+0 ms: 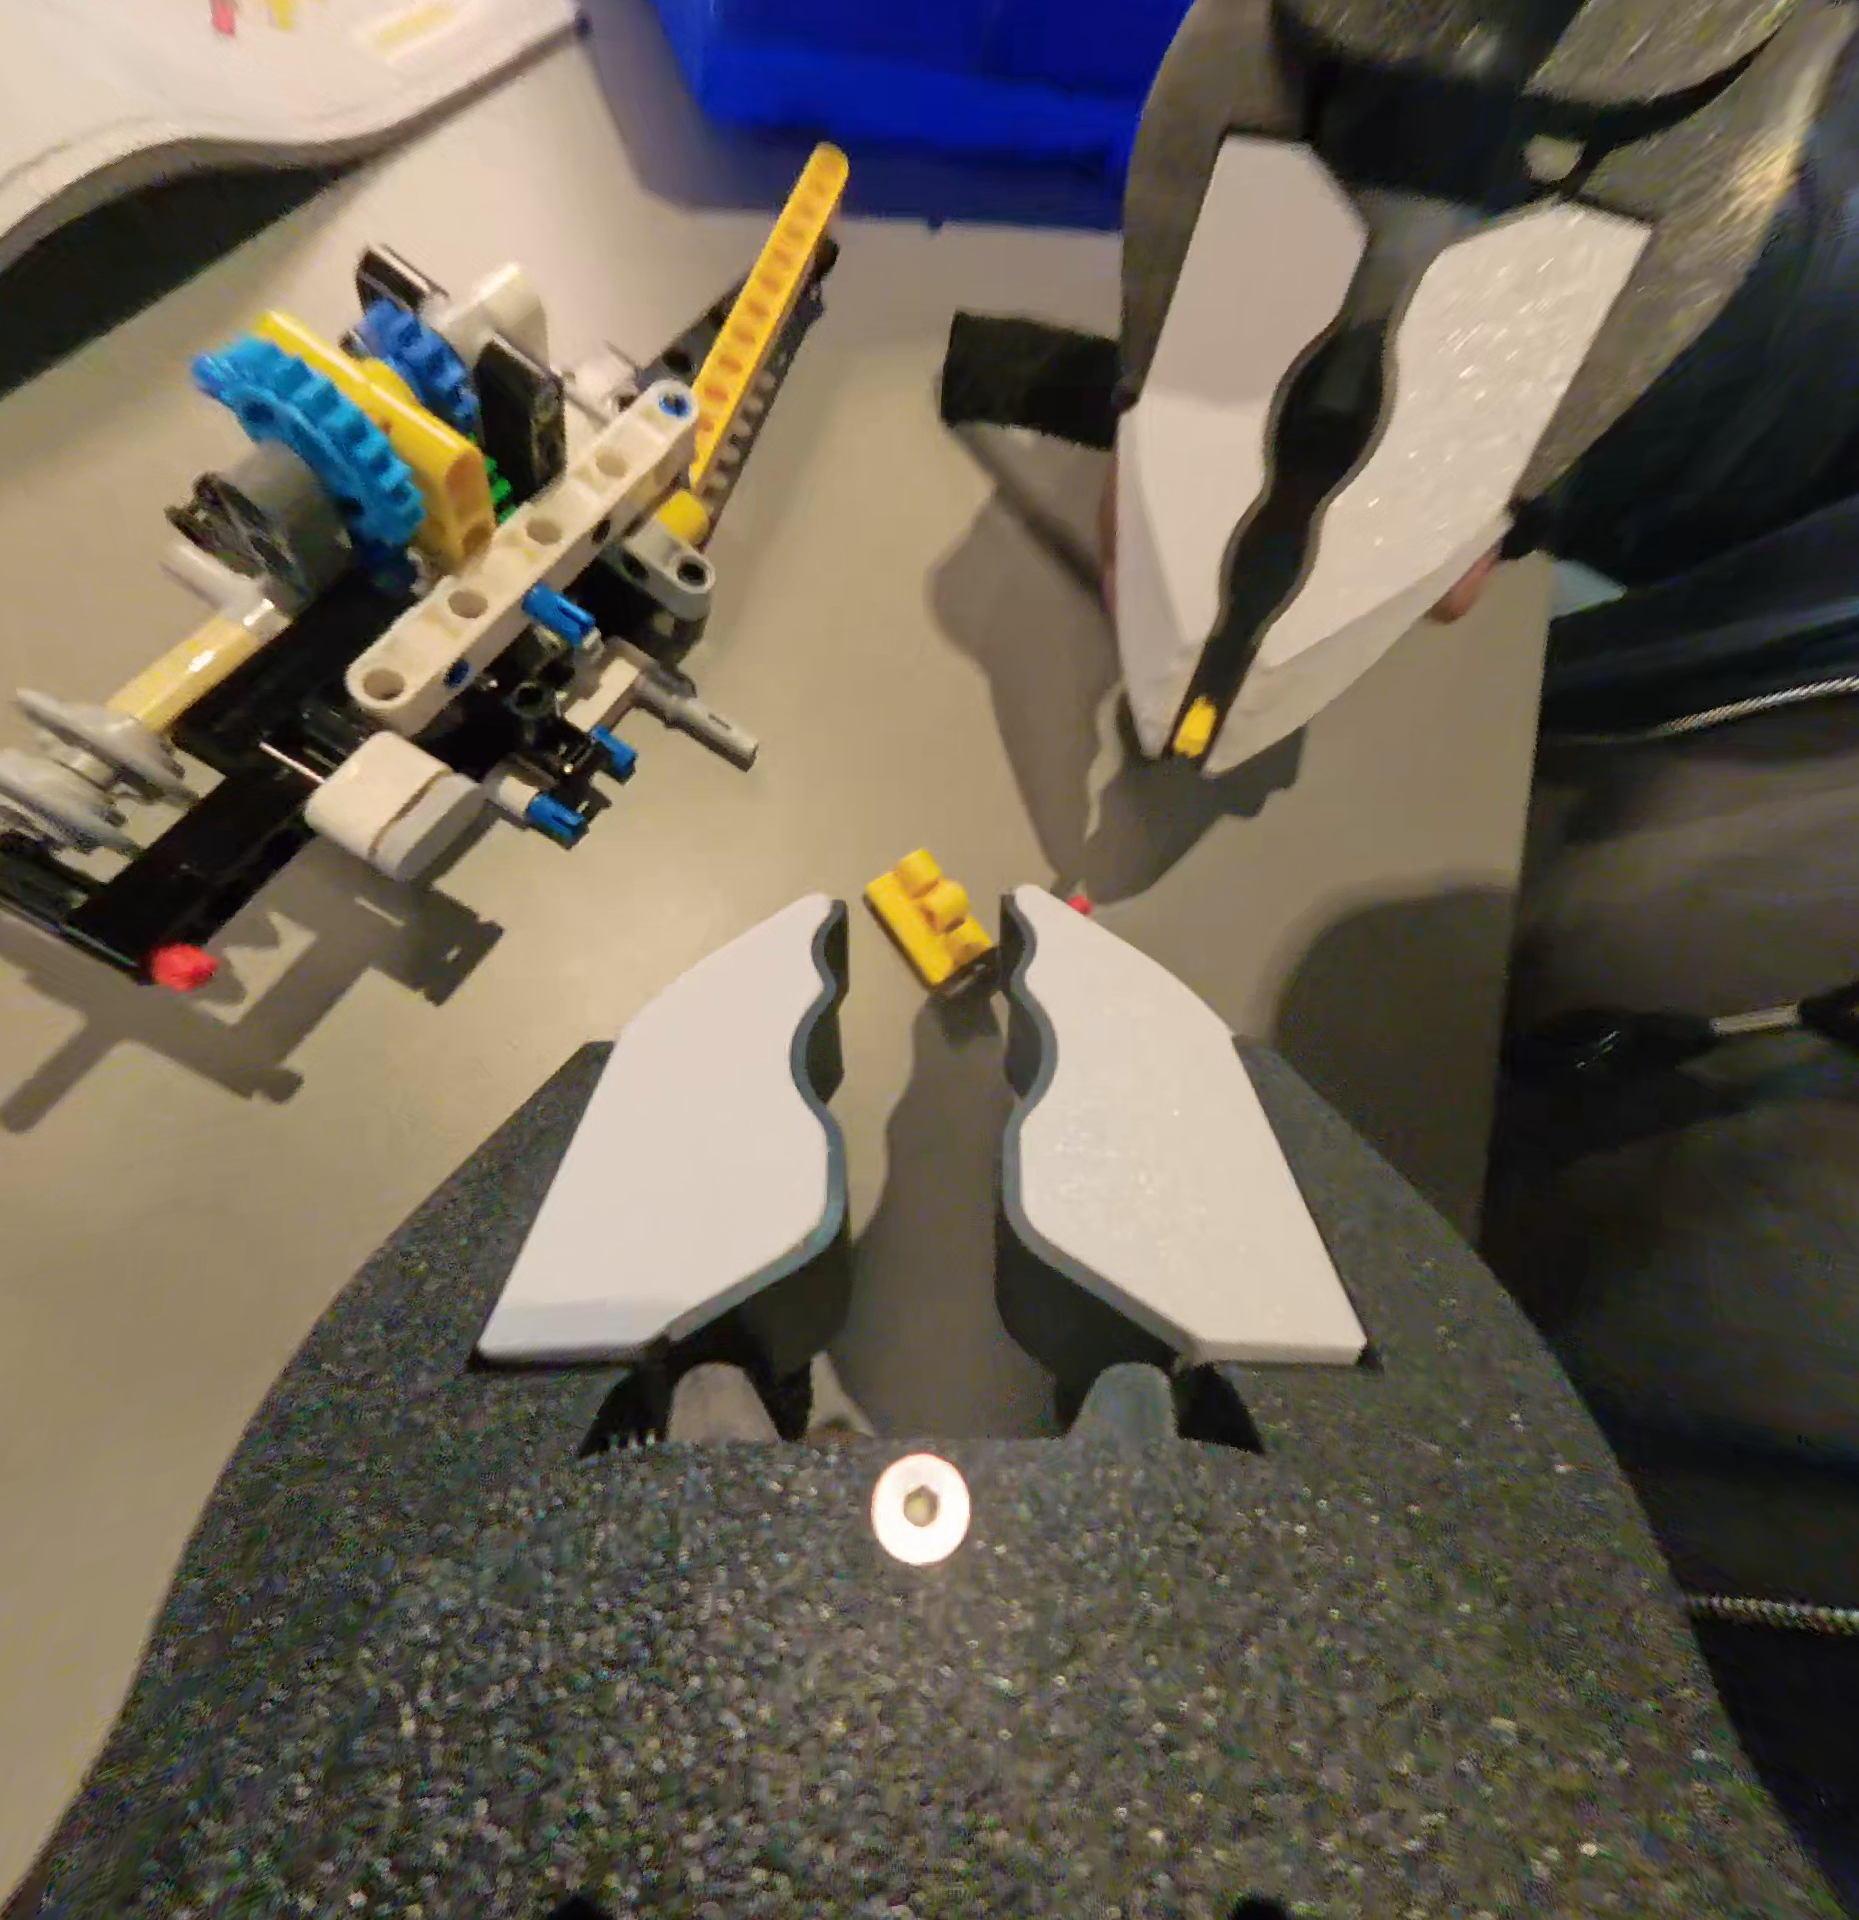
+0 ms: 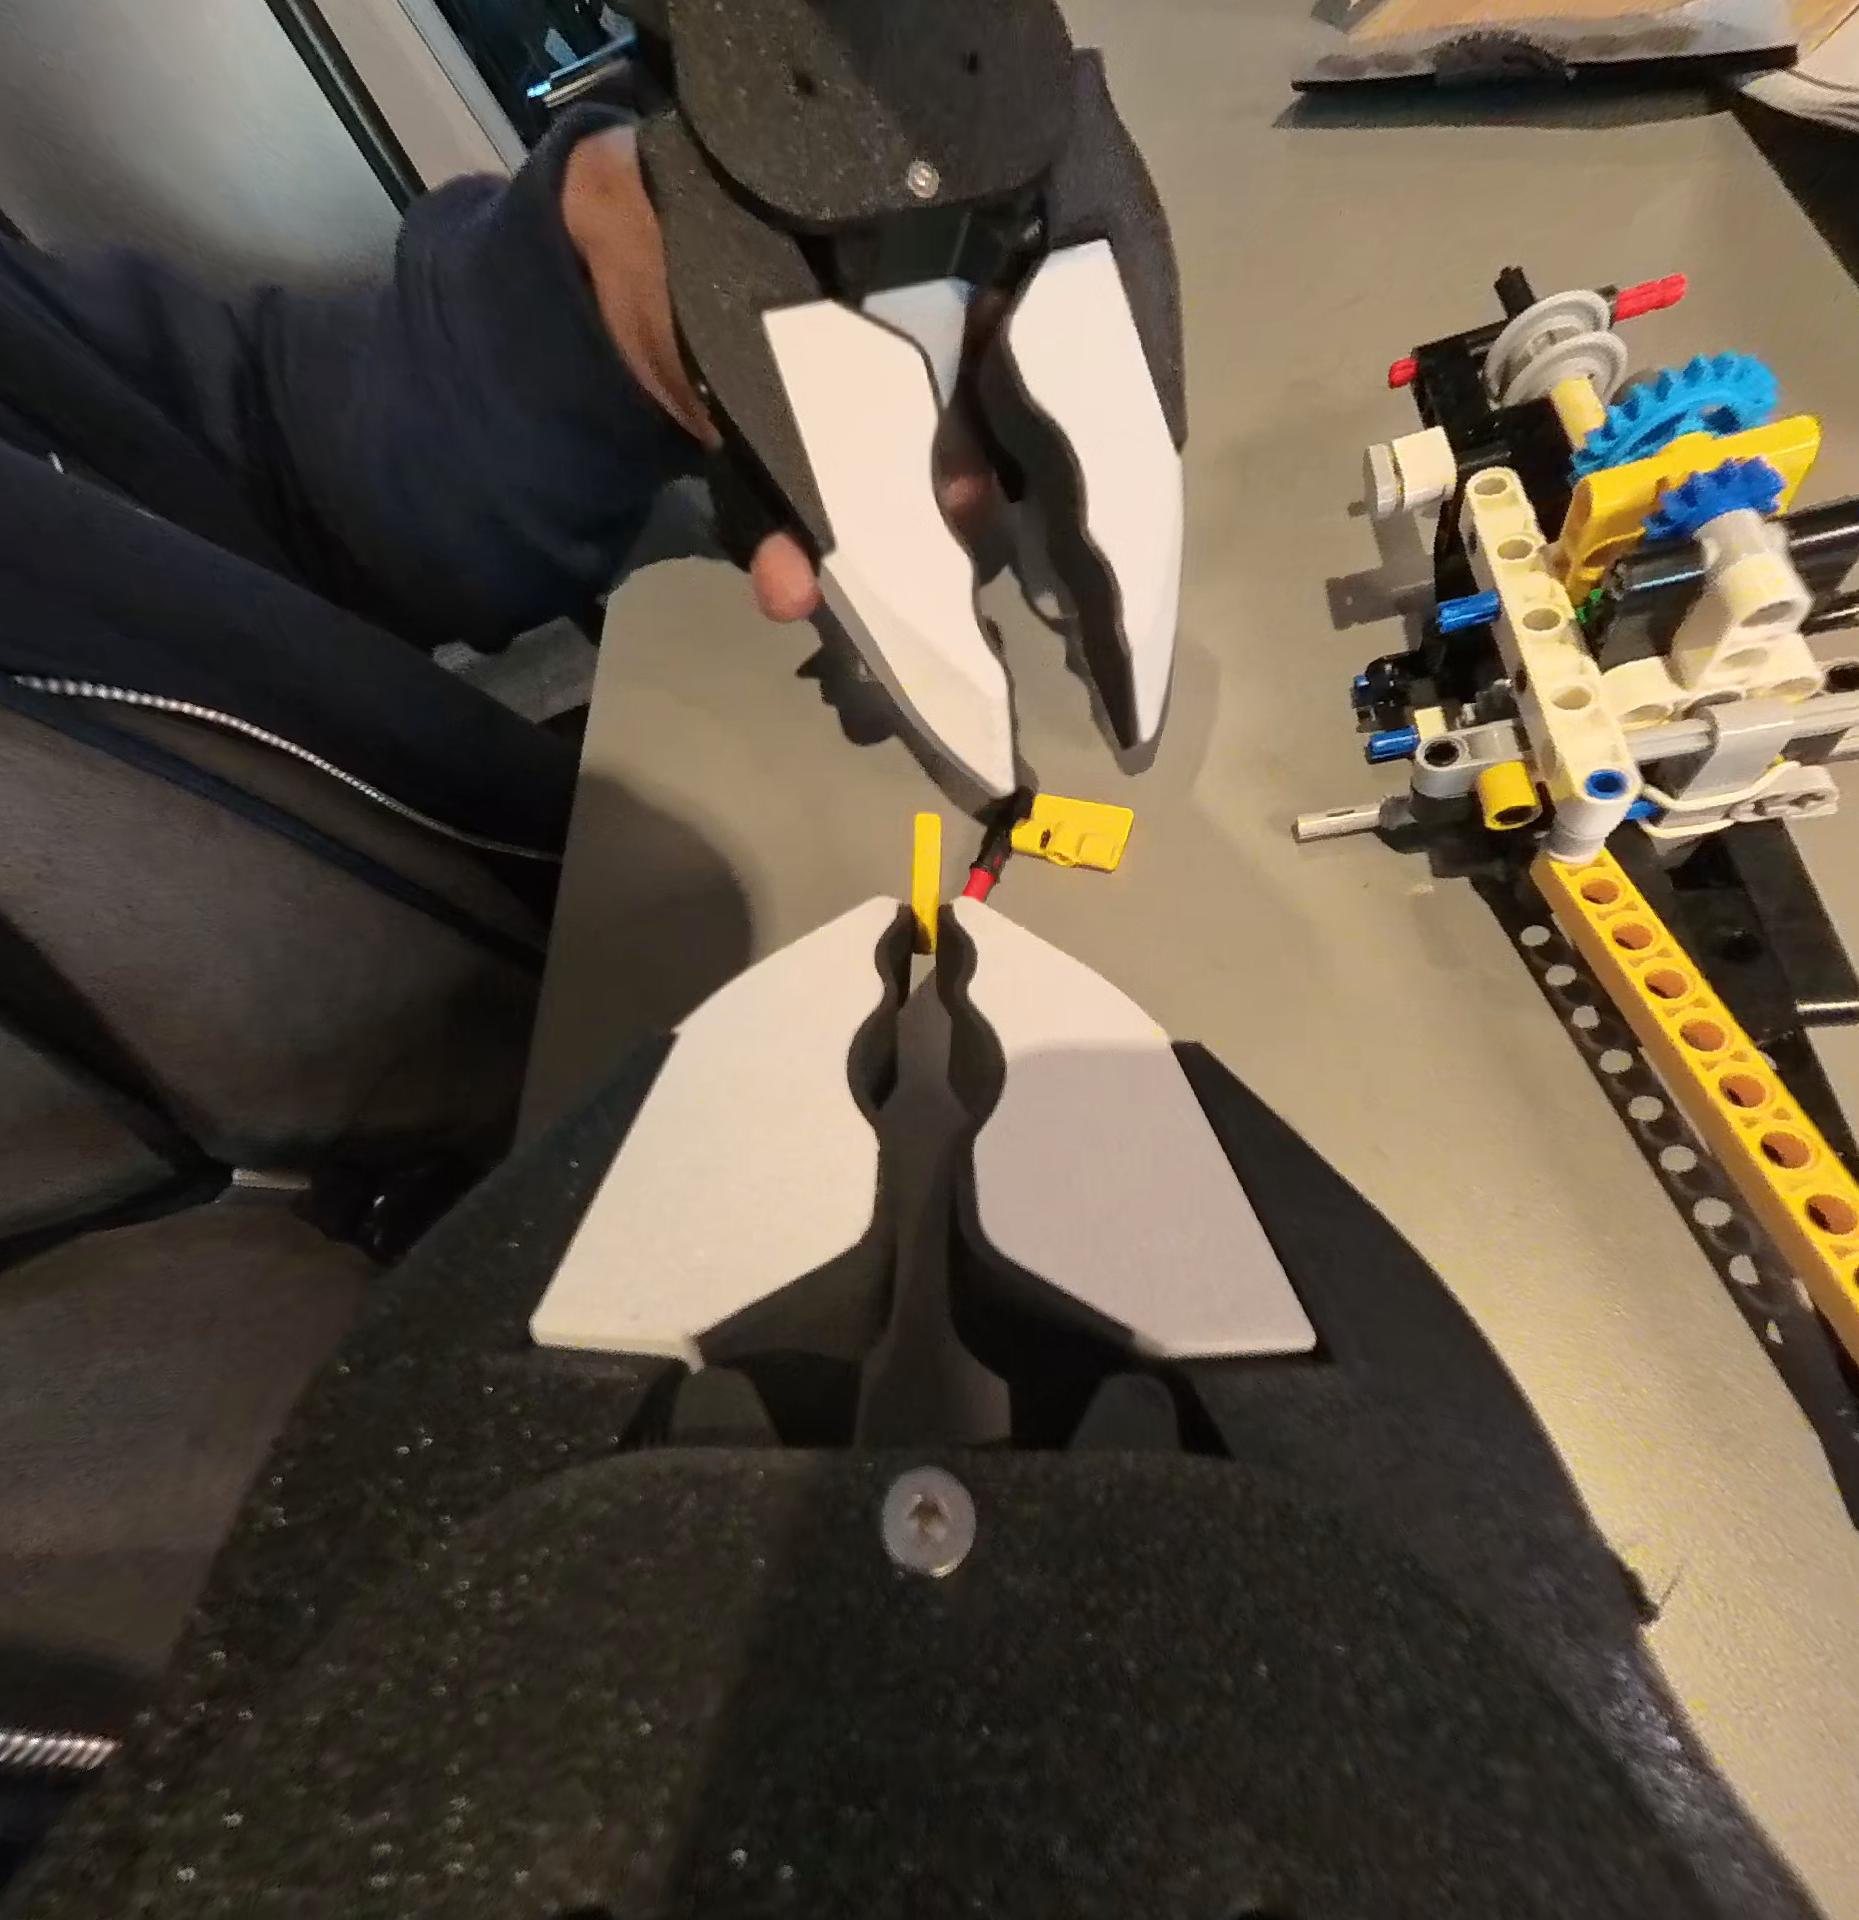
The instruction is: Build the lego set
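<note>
The left gripper (image 1: pixel 923 914) hangs low over the grey worktop (image 1: pixel 800 644) with its jaws spread. A yellow block (image 1: pixel 930 928) lies on the worktop in the gap between the fingertips; from the right wrist view (image 2: pixel 1072 831) one fingertip comes down right at the block's end, though whether it touches cannot be told. A thin black pin with a red end (image 2: pixel 985 868) sticks out from that same end of the block, lying flat and pointing toward the right gripper.

The right gripper (image 2: pixel 930 914) has its jaws pressed nearly together, pinching a small yellow piece (image 2: pixel 926 883) that stands upright between the fingertips. In the left wrist view the same gripper (image 1: pixel 1193 727) points down at the worktop just beyond the block, with the yellow piece (image 1: pixel 1195 724) showing at its tip. The piece is near the block but apart from it.

The partly built model (image 1: pixel 405 582) sits on the worktop well to the left of the block as the left wrist view frames it. It has black beams, a cream beam with holes, blue gears, grey wheels and a long yellow beam (image 1: pixel 774 312) running away from the block. In the right wrist view the model (image 2: pixel 1590 623) is to the right of the block.

A blue bin (image 1: pixel 904 83) stands beyond the model, and a paper sheet (image 1: pixel 177 83) lies to the bin's left. A person's hand (image 2: pixel 634 301) in a dark sleeve holds the left gripper.
</note>
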Available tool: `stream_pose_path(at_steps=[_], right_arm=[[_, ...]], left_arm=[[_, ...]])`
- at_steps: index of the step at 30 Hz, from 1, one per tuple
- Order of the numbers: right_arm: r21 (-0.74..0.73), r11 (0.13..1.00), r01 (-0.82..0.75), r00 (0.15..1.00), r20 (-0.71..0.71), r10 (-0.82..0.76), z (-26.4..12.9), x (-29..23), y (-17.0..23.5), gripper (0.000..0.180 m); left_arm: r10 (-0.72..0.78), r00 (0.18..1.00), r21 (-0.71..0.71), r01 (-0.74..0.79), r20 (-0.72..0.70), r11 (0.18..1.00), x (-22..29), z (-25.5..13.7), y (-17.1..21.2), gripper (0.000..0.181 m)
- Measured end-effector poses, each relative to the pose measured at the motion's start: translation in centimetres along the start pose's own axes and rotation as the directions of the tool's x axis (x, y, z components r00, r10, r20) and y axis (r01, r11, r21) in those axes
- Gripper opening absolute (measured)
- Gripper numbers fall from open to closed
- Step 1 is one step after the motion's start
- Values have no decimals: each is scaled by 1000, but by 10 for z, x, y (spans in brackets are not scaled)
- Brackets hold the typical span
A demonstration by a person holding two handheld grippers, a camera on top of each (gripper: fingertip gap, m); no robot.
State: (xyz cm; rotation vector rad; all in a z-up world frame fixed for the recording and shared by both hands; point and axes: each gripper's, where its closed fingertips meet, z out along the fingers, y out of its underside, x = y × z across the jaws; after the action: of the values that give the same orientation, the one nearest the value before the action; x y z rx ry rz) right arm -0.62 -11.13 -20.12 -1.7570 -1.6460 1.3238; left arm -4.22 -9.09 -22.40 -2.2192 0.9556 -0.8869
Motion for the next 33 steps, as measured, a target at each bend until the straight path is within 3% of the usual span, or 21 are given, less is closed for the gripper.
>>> stream_pose_path(at_steps=[10, 19, 28, 33], right_arm=[[-50, 999, 21, 999, -24, -22, 3, 1, 8, 4], [-85, 996, 29, 998, -50, -33, 6, 3, 12, 4], [-104, 994, 36, 998, -54, -42, 8, 3, 13, 4], [-108, 993, 42, 998, -51, -47, 8, 2, 14, 4]], left_arm=[[114, 993, -149, -108, 37, 983, 3, 10, 8, 28], [213, 969, -152, -194, 125, 969, 8, 13, 12, 28], [147, 987, -97, -141, 64, 985, 2, -2, 7, 31], [229, 973, -152, -221, 33, 963, -3, 4, 11, 31]])
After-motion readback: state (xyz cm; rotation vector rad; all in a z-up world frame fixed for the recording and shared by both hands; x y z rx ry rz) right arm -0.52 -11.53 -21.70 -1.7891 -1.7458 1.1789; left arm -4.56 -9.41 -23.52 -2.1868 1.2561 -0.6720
